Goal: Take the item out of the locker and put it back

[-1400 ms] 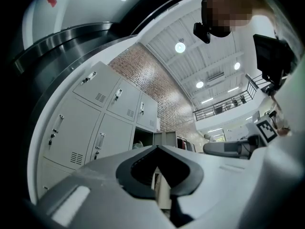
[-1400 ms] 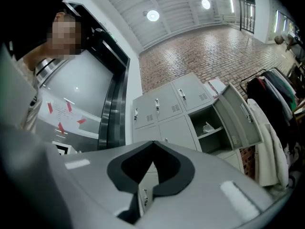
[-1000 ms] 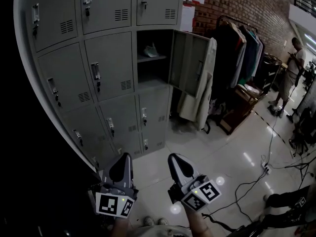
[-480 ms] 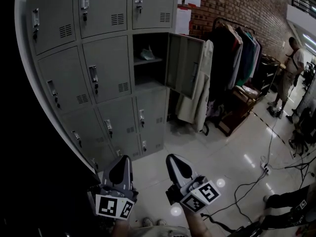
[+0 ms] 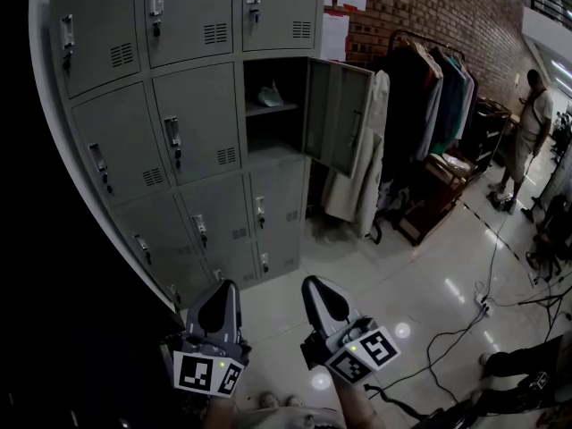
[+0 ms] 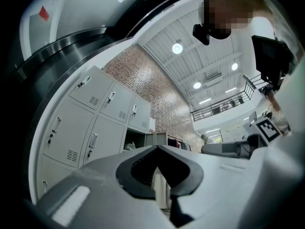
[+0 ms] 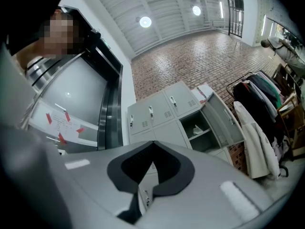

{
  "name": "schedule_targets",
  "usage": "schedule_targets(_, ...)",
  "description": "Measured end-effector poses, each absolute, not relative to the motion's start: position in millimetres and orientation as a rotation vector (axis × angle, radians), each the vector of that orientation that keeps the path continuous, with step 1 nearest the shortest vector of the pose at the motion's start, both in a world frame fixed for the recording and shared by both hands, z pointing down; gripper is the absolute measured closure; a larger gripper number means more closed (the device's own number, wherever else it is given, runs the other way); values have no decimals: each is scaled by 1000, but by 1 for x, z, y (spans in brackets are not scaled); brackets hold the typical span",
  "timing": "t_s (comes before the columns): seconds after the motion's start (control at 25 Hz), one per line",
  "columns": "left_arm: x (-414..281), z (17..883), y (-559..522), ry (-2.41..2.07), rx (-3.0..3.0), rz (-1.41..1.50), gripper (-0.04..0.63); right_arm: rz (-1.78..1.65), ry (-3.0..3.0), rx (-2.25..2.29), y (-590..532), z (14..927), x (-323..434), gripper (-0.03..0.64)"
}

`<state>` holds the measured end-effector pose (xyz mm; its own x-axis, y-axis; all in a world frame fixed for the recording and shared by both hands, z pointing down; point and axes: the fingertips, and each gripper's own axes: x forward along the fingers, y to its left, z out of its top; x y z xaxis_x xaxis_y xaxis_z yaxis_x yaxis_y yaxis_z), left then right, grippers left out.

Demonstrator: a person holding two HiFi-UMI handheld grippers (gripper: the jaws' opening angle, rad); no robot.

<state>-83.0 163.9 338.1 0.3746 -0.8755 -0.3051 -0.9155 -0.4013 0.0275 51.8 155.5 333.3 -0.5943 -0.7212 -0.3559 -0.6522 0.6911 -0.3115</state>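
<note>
Head view: a bank of grey steel lockers (image 5: 179, 105) fades into black at the left. One compartment is open, its grey door (image 5: 338, 114) swung right. A small pale item (image 5: 271, 94) lies on the shelf inside, too dim to identify. The left gripper (image 5: 223, 286) and right gripper (image 5: 313, 284) point at the lockers from well away, their handles cut off below. Left gripper view: jaws together, nothing between them. Right gripper view: jaws likewise closed and empty, with the item far beyond them on its shelf.
</note>
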Motion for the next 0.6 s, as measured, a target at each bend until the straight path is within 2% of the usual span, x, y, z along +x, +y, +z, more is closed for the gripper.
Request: schedule_targets(0.6,-89,336,163,1622,-2481,408,589,-237,2428,-1063,154,335,48,615)
